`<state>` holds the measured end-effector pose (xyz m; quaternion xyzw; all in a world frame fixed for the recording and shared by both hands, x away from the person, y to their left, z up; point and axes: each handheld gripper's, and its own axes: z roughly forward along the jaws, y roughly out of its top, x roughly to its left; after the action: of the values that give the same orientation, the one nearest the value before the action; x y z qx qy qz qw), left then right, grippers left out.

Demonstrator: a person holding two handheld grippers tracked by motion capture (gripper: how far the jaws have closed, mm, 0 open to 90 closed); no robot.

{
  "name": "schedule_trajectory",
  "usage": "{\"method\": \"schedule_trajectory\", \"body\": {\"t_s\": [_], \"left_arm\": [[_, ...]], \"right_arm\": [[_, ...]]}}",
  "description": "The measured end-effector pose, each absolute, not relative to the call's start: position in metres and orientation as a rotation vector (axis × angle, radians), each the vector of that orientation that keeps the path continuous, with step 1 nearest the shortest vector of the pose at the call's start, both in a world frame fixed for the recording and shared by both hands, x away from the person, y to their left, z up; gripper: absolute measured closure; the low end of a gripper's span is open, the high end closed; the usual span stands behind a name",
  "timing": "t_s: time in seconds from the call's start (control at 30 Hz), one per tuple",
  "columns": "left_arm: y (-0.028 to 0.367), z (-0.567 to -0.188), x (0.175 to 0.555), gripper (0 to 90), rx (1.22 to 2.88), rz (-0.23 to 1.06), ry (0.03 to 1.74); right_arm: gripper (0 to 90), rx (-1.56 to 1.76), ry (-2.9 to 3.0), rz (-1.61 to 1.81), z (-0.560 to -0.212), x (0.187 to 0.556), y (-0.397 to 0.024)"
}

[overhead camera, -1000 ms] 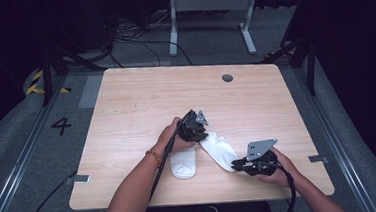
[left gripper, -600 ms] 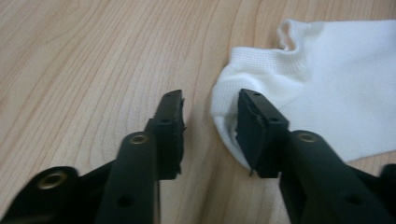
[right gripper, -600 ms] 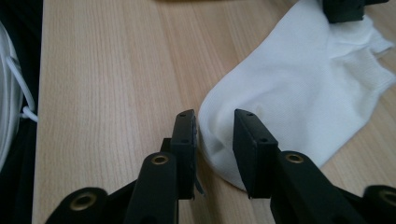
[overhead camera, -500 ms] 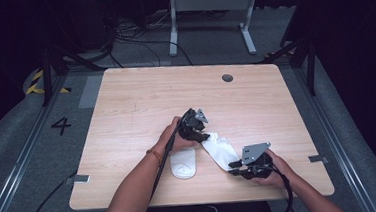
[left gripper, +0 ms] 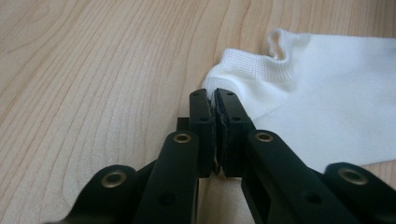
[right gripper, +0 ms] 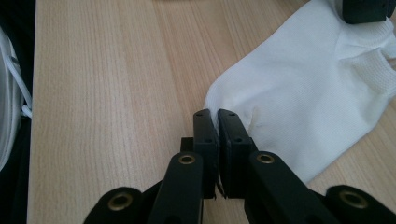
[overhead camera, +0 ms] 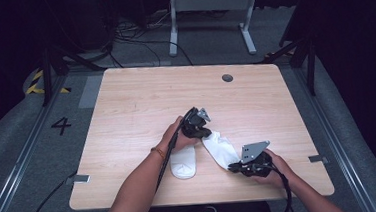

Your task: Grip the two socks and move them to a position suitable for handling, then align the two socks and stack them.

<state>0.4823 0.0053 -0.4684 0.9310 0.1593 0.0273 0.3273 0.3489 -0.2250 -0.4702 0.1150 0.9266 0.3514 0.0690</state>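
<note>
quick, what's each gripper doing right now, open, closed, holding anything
Left gripper: just closed, pinching the cuff of the white sock.
Right gripper: just closed, pinching the toe end of the same sock.

Probably a lab: wooden table [overhead camera: 140, 102] on a numbered grey floor [overhead camera: 23, 147], cables [overhead camera: 136, 37] trailing.

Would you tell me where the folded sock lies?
In the high view the folded sock lies near the table's front edge, just below the left gripper, left of the flat sock.

Overhead camera faces forward-down; both claw cameras close, sharing sock [left gripper: 327, 93]
</note>
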Motion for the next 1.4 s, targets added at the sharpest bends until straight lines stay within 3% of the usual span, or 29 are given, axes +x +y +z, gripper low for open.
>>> {"method": "schedule_trajectory", "body": {"t_s": [1.4], "left_arm": [[0.013,-0.433,0.485,88.0,2.462,0.13,0.371]], "right_arm": [[88.1,0.263,2.668,1.175,-0.441,0.336,-0.212]]}}
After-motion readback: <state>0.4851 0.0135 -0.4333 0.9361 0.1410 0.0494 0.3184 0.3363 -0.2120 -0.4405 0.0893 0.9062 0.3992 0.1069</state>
